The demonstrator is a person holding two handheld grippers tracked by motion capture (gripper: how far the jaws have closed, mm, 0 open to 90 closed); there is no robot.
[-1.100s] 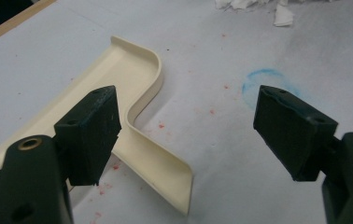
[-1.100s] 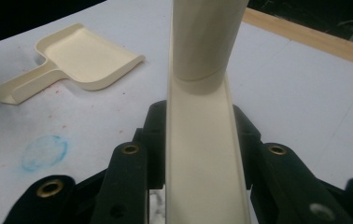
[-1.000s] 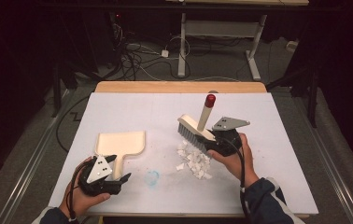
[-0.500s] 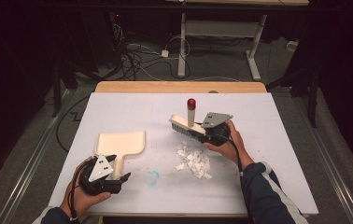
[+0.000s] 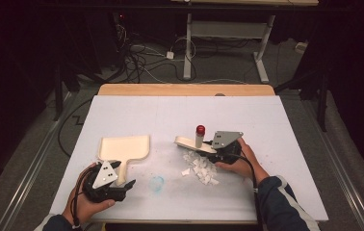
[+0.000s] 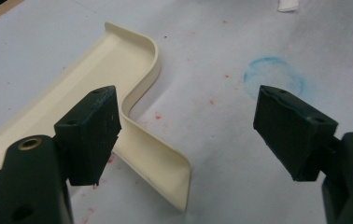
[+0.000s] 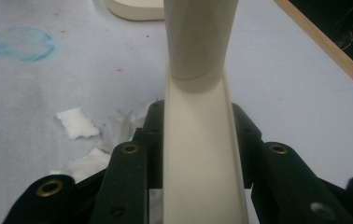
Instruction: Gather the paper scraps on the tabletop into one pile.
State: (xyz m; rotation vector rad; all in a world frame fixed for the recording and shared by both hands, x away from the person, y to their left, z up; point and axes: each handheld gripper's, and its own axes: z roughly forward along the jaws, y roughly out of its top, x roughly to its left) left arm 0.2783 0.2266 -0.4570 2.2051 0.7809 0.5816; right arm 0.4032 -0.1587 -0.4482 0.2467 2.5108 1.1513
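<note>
Waiting open at seven o'clock, our left tongs [image 5: 121, 184] straddle the dustpan [image 5: 124, 147] handle; our right tongs [image 5: 217, 147], clamped on the brush [image 5: 194, 143], have lowered it behind the paper scraps [image 5: 199, 166], so sweeping can begin

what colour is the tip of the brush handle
Red; the brush handle tip shows best in the high view.
</note>
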